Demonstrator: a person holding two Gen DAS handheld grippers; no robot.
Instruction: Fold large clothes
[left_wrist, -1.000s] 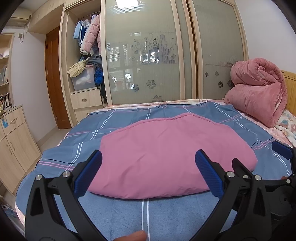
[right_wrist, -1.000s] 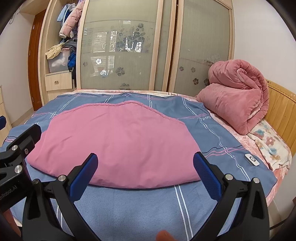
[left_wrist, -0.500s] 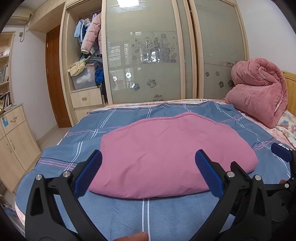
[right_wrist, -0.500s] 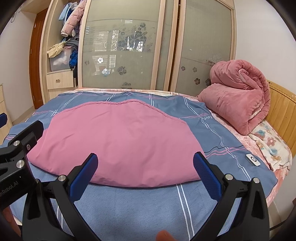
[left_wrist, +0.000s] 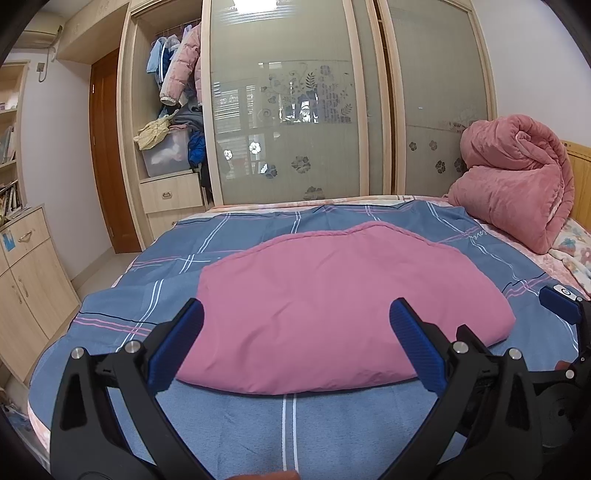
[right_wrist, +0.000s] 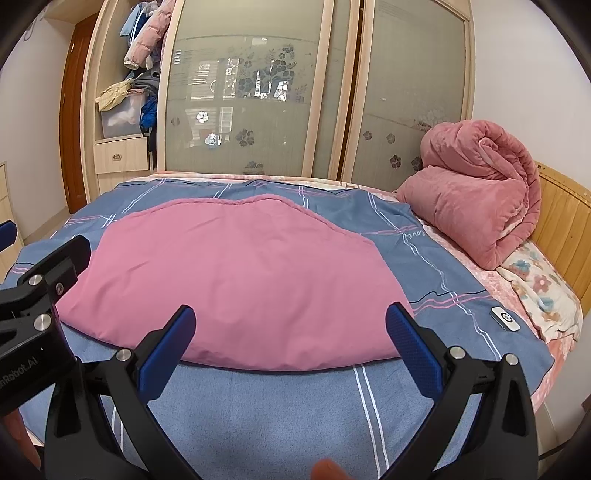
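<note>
Pink garment flat on bed, centre. Left gripper and right gripper spread wide, empty, near its near edge. Risk: pinching bedsheet along with thin fabric, dragging both.

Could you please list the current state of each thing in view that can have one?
Left gripper: open, empty.
Right gripper: open, empty.
Pink cloth garment: lying flat on bed.
Pink plush quilt: rolled up.
Frosted sliding wardrobe door: slid aside, leaving shelves exposed.
</note>
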